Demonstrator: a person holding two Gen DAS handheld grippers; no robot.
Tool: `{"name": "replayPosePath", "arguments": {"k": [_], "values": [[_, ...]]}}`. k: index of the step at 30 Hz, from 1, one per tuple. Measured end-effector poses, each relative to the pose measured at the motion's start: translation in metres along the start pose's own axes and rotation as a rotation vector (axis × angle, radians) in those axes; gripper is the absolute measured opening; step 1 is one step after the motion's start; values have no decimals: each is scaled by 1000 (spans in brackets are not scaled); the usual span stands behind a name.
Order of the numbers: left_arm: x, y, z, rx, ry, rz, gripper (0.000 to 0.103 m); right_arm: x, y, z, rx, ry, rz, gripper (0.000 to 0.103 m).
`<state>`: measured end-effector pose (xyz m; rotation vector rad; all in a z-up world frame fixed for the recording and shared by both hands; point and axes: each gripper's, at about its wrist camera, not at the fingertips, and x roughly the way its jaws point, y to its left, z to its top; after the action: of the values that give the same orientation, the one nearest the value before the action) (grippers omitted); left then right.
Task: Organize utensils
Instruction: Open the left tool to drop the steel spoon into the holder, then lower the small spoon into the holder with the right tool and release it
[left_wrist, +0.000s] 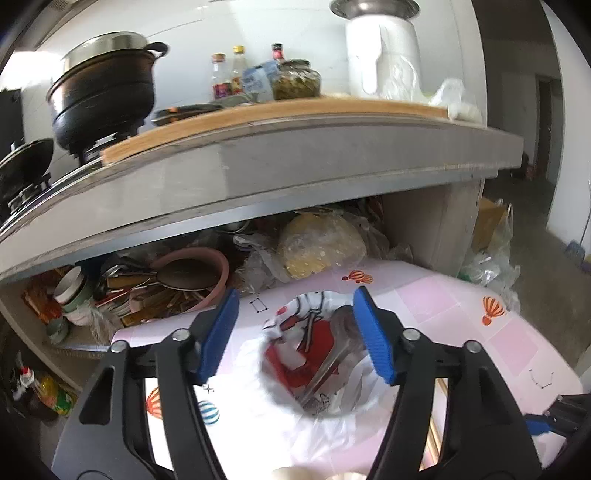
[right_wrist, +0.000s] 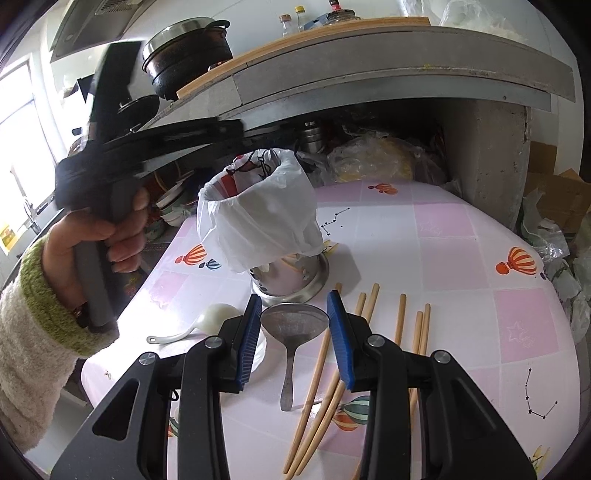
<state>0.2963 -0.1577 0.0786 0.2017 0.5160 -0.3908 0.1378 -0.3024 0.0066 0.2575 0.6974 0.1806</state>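
Observation:
A metal utensil holder (right_wrist: 291, 277) lined with a white and red plastic bag (right_wrist: 255, 218) stands on the pink table (right_wrist: 461, 251). In the left wrist view my left gripper (left_wrist: 295, 332) is open above the holder's mouth (left_wrist: 314, 354), where a metal utensil (left_wrist: 328, 365) lies inside. My right gripper (right_wrist: 291, 332) is open low over a metal spoon (right_wrist: 293, 339) lying on the table. Several wooden chopsticks (right_wrist: 399, 332) lie to its right. A white ladle (right_wrist: 207, 321) lies to its left.
A grey counter (left_wrist: 295, 166) overhangs the table's far side, with a black pot (left_wrist: 103, 96), bottles and a jar (left_wrist: 295, 79) on top. Under it a shelf holds a pink basin (left_wrist: 199, 273), bowls and plastic bags (left_wrist: 317, 243). Boxes and bags stand on the right (right_wrist: 554, 206).

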Motion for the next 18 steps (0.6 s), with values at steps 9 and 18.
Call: {"name": "replayPosePath", "arguments": {"k": [9, 18], "values": [[-59, 44, -42, -154, 4, 0, 74, -25, 7, 28, -34, -60, 10, 36], [-104, 82, -115, -240, 43, 69, 76, -61, 25, 111, -107, -169, 71, 36]]}}
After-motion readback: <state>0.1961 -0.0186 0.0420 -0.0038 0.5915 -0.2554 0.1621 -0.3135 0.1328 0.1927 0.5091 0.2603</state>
